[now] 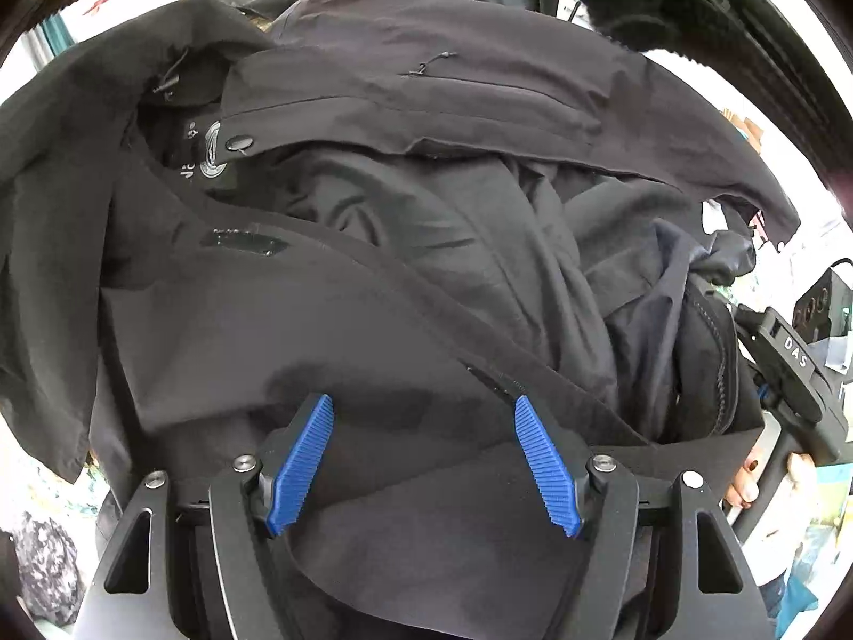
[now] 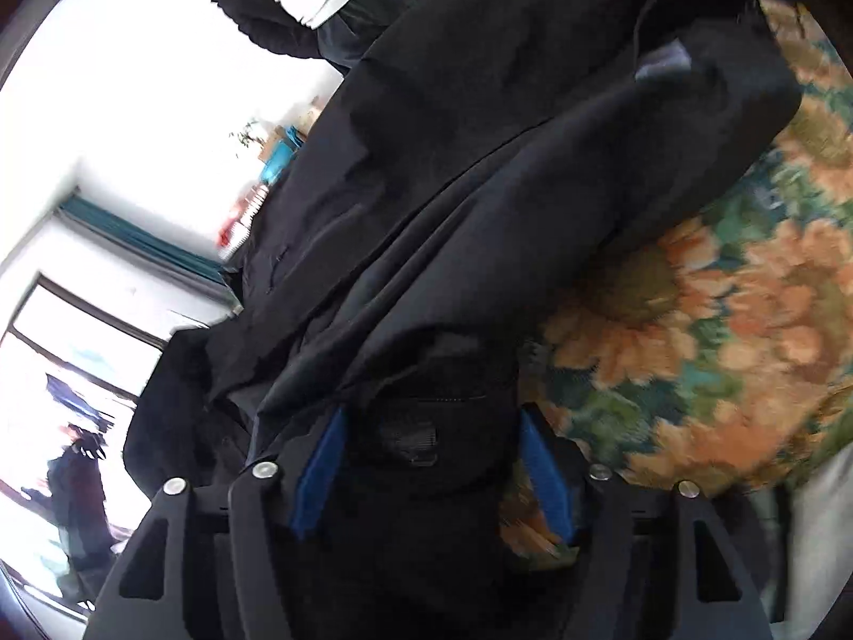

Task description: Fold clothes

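Observation:
A black jacket (image 1: 373, 288) fills the left wrist view, lying open with its collar label (image 1: 210, 152) at upper left and a chest zip pocket (image 1: 480, 85) at the top. My left gripper (image 1: 424, 405) is open, blue pads spread wide, with the jacket's hem fabric lying between and under the fingers. In the right wrist view the same jacket (image 2: 506, 186) hangs in bunched folds. My right gripper (image 2: 426, 421) has its blue pads apart with a thick wad of the jacket's fabric filling the gap. The right gripper also shows in the left wrist view (image 1: 789, 373), at the jacket's right side.
A floral bedspread in orange and green (image 2: 719, 320) lies under the jacket. A person in dark clothes (image 2: 298, 0) stands at the top of the right wrist view. A window (image 2: 64, 352) is at left. A patterned grey cloth (image 1: 42, 570) lies at lower left.

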Tool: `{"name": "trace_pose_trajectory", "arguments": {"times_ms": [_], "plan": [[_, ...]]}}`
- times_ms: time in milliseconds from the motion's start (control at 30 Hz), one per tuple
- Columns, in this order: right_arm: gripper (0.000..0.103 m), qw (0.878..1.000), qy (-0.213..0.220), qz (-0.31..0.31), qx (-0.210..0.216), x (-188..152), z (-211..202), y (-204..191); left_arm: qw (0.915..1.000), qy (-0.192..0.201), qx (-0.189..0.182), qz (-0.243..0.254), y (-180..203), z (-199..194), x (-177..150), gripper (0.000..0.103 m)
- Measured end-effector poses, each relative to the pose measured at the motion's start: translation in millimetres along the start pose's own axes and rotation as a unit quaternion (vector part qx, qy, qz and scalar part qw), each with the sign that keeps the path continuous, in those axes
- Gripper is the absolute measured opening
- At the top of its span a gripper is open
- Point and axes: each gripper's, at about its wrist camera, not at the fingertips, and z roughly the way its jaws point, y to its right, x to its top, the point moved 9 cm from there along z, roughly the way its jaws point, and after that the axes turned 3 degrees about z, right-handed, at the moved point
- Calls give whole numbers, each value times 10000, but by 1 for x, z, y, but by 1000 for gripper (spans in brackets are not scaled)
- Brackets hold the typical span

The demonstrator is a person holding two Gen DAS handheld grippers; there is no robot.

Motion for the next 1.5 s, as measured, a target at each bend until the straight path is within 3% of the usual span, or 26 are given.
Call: {"name": "trace_pose_trajectory", "arguments": {"times_ms": [133,233,367,433,533,667,800,900,967,1033,1100,1233,1333,1500], "plan": [[23,9993,326,-129,-130,1,-7,-1,10000,-50,46,-11,-2,1,2,72],[18,9981,569,77,-230,12,-37,5,9999,-48,101,20,-4,-1,6,72],[17,9856,1256,-411,-1056,27,-103,9,10000,29,48,53,-1,-5,12,72],[16,9726,1647,-640,-1512,35,-141,12,9999,-3,46,94,0,-2,11,72],[16,9437,2168,-792,-2368,35,-193,27,9998,-60,47,158,2,3,9,72],[17,9347,1850,-128,-3032,3,-210,70,9996,-137,48,242,5,9,6,72],[18,9321,792,55,-3534,-62,-168,110,9992,-214,49,327,8,16,3,72],[18,9446,-627,-672,-3151,-136,-99,99,9992,-274,18,284,3,19,1,72],[20,9442,-1071,-916,-2977,-151,-73,87,9991,-263,211,274,-7,20,0,72],[37,9512,-797,-887,-2846,-133,-76,76,9985,-261,443,208,-22,23,0,72],[52,9607,-26,-517,-2726,-91,-104,74,9981,-294,536,9,-39,28,0,72],[55,9650,1187,68,-2339,-23,-159,70,9984,-268,477,-149,-49,27,2,72],[55,9721,938,-341,-2123,-8,-133,50,9977,-270,622,13,-48,29,1,72],[56,9823,-92,-789,-1694,-39,-49,33,9970,-322,702,106,-52,25,-6,72]]}}
